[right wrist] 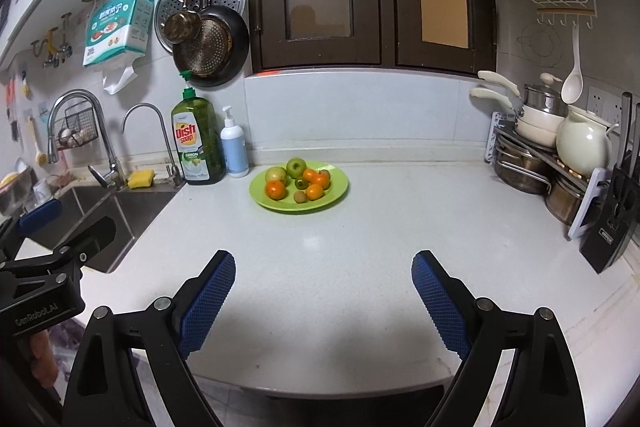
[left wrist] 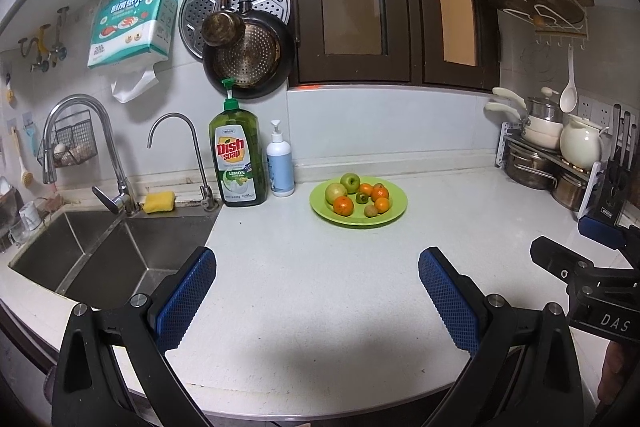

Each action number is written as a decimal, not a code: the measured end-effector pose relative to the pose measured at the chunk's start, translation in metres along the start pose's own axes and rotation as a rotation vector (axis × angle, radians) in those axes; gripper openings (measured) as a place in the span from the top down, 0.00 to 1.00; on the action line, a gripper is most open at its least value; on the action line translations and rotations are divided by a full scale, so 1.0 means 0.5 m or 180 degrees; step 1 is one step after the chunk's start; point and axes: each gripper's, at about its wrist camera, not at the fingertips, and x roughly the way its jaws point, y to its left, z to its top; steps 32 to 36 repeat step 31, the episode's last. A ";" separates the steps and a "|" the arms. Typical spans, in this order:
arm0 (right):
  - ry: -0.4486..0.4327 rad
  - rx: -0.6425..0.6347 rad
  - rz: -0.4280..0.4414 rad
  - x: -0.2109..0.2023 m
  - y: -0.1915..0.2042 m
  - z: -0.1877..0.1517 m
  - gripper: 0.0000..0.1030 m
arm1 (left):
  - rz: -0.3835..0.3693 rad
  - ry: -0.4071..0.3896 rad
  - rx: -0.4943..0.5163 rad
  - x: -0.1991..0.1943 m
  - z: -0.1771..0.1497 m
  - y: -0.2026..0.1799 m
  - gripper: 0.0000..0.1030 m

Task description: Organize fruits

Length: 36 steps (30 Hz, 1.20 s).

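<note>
A green plate (left wrist: 394, 213) stands on the white counter near the back wall, also in the right wrist view (right wrist: 338, 189). It holds a green apple (left wrist: 350, 182), a pale pear-like fruit (left wrist: 335, 192), several oranges (left wrist: 343, 206) and small brownish fruits (left wrist: 370, 212). My left gripper (left wrist: 318, 269) is open and empty above the counter's front part, well short of the plate. My right gripper (right wrist: 323, 269) is open and empty, also short of the plate. Each gripper shows at the edge of the other's view.
A steel sink (left wrist: 108, 251) with two taps lies at the left. A dish soap bottle (left wrist: 239, 163) and a white pump bottle (left wrist: 280, 165) stand left of the plate. A pot rack (left wrist: 552, 163) and knife block (left wrist: 616, 183) stand at the right.
</note>
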 end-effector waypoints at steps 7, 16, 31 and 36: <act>-0.0011 0.0005 0.0003 -0.004 -0.001 -0.001 0.12 | -0.0006 -0.0004 0.0021 -0.010 -0.002 -0.002 0.00; -0.0020 -0.0002 0.0030 -0.013 -0.005 -0.006 0.12 | 0.0015 -0.0018 0.0022 -0.016 -0.003 -0.006 0.00; -0.0009 -0.0022 0.0042 -0.014 -0.007 -0.006 0.12 | 0.0021 -0.0014 0.0004 -0.027 -0.012 -0.005 0.00; -0.0009 -0.0022 0.0042 -0.014 -0.007 -0.006 0.12 | 0.0021 -0.0014 0.0004 -0.027 -0.012 -0.005 0.00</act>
